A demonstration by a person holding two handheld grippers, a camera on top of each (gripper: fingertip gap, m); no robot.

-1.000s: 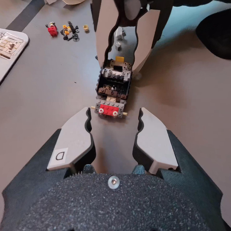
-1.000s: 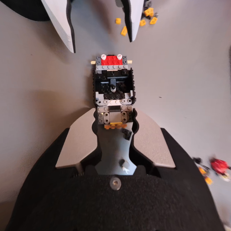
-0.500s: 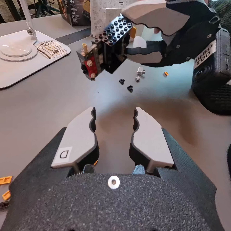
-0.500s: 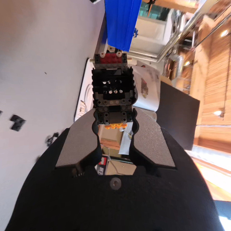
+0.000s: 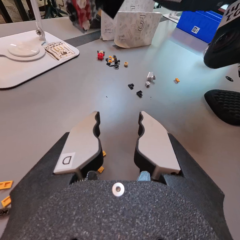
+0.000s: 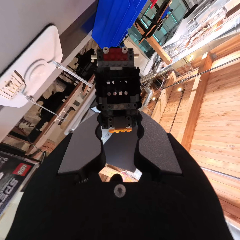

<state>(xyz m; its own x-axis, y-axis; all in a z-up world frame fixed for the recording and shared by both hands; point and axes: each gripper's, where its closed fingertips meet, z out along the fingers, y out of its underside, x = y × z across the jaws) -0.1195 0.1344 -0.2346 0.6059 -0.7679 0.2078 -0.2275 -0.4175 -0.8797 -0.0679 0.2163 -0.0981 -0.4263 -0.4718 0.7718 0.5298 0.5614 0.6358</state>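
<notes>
A toy-brick model (image 6: 117, 90), mostly black with grey plates, a red plate at its far end and an orange plate at its near end, is clamped at that near end between the fingers of the right gripper (image 6: 118, 124), both pads being pressed against its sides, and it is carried high in the air against a backdrop of wooden panelling (image 6: 207, 116) and a blue bin (image 6: 111, 22). From the left wrist view the same model is glimpsed only as a blurred red and black shape (image 5: 81, 14) at the top edge, well above the grey table (image 5: 52, 110). The left gripper (image 5: 119, 114) is held low over the table with its jaws partly apart and nothing between them; bare tabletop is seen through the gap. Small orange plates (image 5: 101, 169) are spotted just beneath its left finger, and more orange pieces (image 5: 5, 185) lie at the left edge. Ahead of it, two black corner plates (image 5: 139, 93) and some light grey pieces (image 5: 150, 76) are scattered, with a lone orange piece (image 5: 177, 79) further right. Beyond those, a cluster of small parts (image 5: 113, 61) is gathered beside a red brick piece (image 5: 100, 56). Two white paper bags (image 5: 136, 28) are stood at the far side, and a white lamp base (image 5: 23, 52) rests at the left.
</notes>
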